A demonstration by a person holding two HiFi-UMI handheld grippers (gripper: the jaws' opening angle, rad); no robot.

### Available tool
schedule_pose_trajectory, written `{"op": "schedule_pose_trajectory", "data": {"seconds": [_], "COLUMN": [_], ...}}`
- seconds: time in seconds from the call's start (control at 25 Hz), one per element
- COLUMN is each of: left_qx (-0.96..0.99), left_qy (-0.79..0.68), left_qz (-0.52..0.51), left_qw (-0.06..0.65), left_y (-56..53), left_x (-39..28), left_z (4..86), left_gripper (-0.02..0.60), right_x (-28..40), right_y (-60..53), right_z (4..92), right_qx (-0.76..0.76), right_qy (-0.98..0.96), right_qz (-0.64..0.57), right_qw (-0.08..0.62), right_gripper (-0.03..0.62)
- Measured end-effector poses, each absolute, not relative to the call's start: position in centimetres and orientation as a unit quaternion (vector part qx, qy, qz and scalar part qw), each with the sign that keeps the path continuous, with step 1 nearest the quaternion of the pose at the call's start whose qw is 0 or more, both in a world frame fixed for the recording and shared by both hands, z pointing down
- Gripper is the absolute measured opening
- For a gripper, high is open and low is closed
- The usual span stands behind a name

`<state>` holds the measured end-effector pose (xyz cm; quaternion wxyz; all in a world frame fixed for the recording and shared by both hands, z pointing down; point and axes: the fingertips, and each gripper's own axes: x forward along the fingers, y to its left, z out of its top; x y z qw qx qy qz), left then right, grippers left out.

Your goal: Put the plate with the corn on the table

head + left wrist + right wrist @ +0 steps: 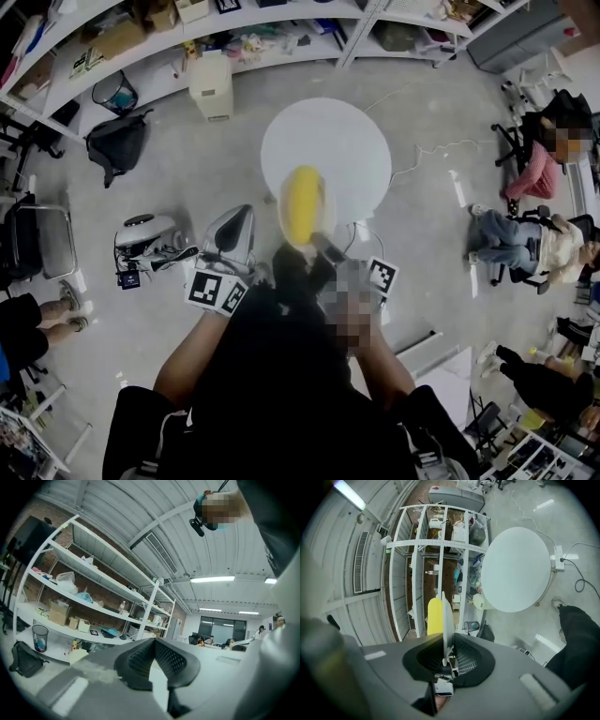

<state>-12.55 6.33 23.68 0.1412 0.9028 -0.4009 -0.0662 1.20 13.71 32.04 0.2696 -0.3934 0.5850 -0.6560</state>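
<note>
One round white tabletop (328, 141) stands on open floor (187, 178), its rim free all round. The plate (447, 616) with corn (435, 616) overlaps the near edge in the head view. Right gripper (449, 654): clamped on the plate rim. Left gripper (154, 644): jaws together, empty.
</note>
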Motion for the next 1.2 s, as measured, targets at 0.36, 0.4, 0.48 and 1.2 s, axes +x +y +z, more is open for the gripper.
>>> {"op": "schedule_pose_trajectory", "data": {"seconds": [0.36, 0.4, 0.48, 1.2], "left_qx": [0.897, 0.896, 0.894, 0.873], "left_qy": [-0.409, -0.411, -0.414, -0.452], "left_qz": [-0.060, -0.058, -0.055, -0.044], "left_qw": [0.154, 0.157, 0.162, 0.178], "left_y": [0.9, 0.5, -0.5, -7.2], "left_x": [-10.5, -10.2, -9.9, -8.1], "left_z": [24.9, 25.2, 25.9, 31.9], "left_gripper": [0.002, 0.002, 0.002, 0.002], "right_x": [2.8, 3.1, 3.5, 5.3], "right_y": [7.9, 7.3, 6.1, -0.2], "right_z": [33.5, 33.8, 34.5, 40.1], "right_qx": [-0.383, -0.382, -0.380, -0.350], "right_qy": [0.602, 0.604, 0.608, 0.612], "right_qz": [-0.656, -0.657, -0.656, -0.673], "right_qw": [0.245, 0.242, 0.236, 0.224], "right_gripper": [0.055, 0.055, 0.055, 0.055]}}
